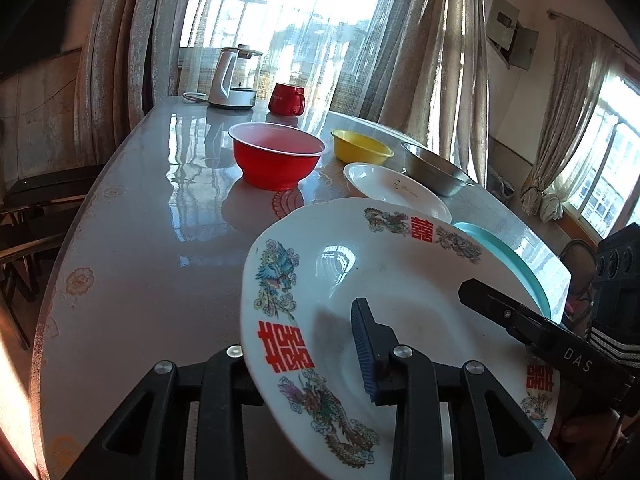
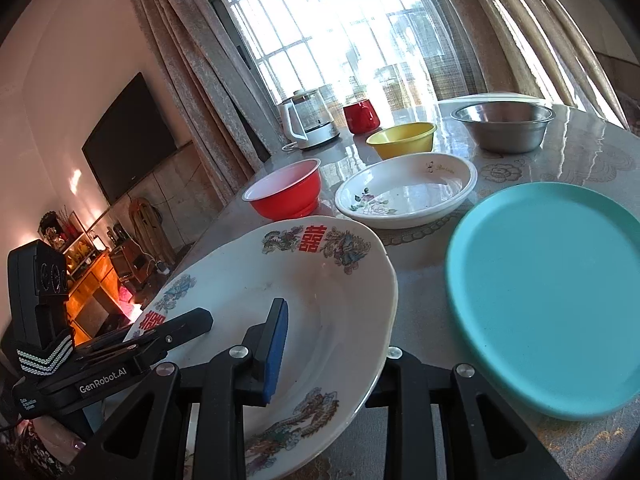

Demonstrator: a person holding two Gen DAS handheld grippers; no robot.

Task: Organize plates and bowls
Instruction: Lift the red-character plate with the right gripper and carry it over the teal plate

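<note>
A white plate with red characters and dragon prints (image 1: 400,280) (image 2: 320,280) is held between both grippers above the table. My left gripper (image 1: 308,360) is shut on its near-left rim, one blue pad (image 1: 362,352) on top. My right gripper (image 2: 332,344) is shut on its opposite rim, its blue pad (image 2: 276,352) inside the plate. The right gripper's finger also shows in the left wrist view (image 1: 516,316). A teal plate (image 2: 548,300) (image 1: 508,264) lies on the table beside it. A white floral dish (image 2: 404,188) (image 1: 396,192), red bowl (image 1: 276,160) (image 2: 286,194), yellow bowl (image 1: 360,150) (image 2: 402,140) and steel bowl (image 1: 436,174) (image 2: 504,126) stand further back.
A white kettle (image 1: 234,80) (image 2: 306,122) and a red mug (image 1: 286,98) (image 2: 360,116) stand at the table's far end by the curtained window. The glossy table (image 1: 160,260) has a rounded left edge. A dark chair (image 1: 36,200) is at the left.
</note>
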